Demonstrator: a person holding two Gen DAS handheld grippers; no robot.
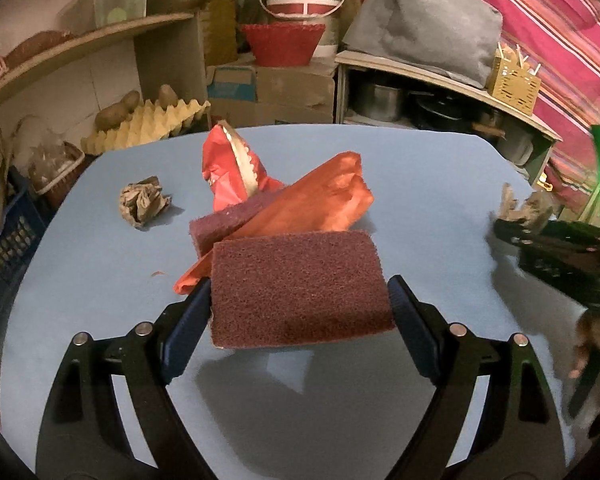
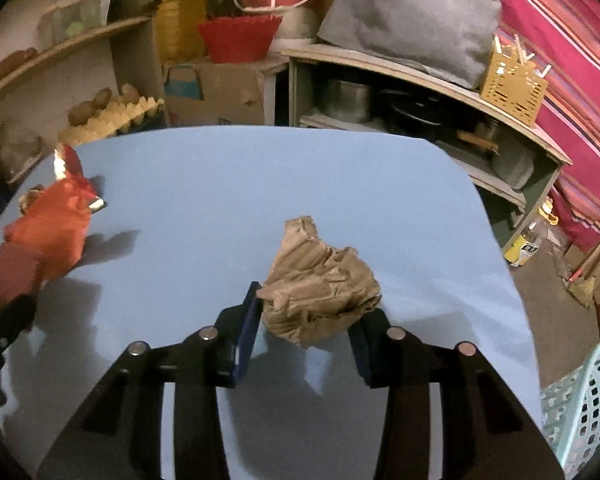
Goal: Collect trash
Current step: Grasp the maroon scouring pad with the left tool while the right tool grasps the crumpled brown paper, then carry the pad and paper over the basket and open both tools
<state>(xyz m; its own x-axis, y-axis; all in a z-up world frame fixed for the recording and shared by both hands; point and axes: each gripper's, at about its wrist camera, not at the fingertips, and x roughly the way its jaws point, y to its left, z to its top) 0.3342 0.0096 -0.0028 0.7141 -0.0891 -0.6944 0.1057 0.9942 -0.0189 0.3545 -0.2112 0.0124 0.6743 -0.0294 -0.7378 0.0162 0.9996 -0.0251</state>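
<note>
Dark red scouring pad (image 1: 300, 292) sits clamped between the left gripper (image 1: 300, 308)'s fingers, lifted above the blue worktop (image 1: 100, 280), its shadow below. Just behind it lie an orange wrapper (image 1: 324, 200), a second pad (image 1: 228, 224) and a red snack bag (image 1: 228, 168); a crumpled paper ball (image 1: 144, 200) rests apart to the left. On the other side, the right gripper (image 2: 312, 320) has its fingers closed on a crumpled brown paper wad (image 2: 320, 284). A pale basket (image 2: 588, 400) stands beside the worktop's right edge.
</note>
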